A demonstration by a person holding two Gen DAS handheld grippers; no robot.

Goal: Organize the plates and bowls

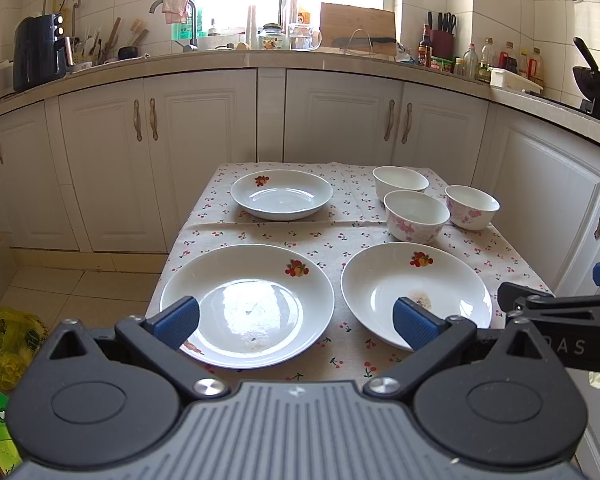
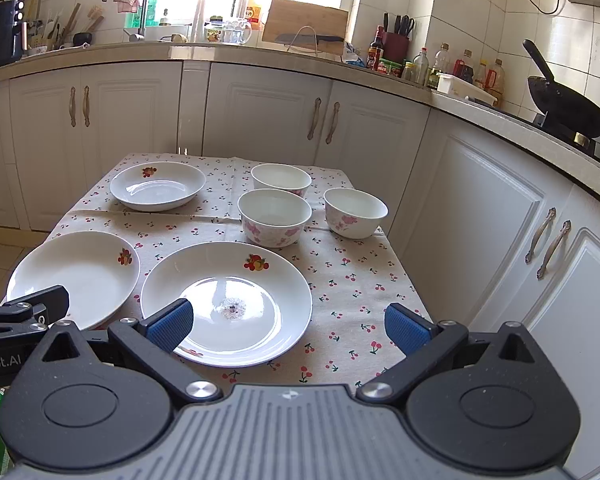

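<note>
Three white plates with fruit prints lie on the cherry-print tablecloth (image 1: 268,236): near left (image 1: 256,280), near right (image 1: 384,280), far left (image 1: 282,194). Three white bowls with pink flowers stand at the far right: (image 1: 400,180), (image 1: 416,214), (image 1: 472,204). My left gripper (image 1: 296,322) is open and empty above the near-left plate's front edge. My right gripper (image 2: 288,326) is open and empty above the near-right plate (image 2: 236,280). The right wrist view also shows the near-left plate (image 2: 80,268), the far plate (image 2: 158,186) and the bowls (image 2: 276,216).
White cabinets (image 1: 204,152) stand behind and to the right of the table. The counter holds an air fryer (image 1: 38,52), bottles (image 1: 484,58) and a wok (image 2: 560,108). A yellow bag (image 1: 4,336) lies on the floor at the left.
</note>
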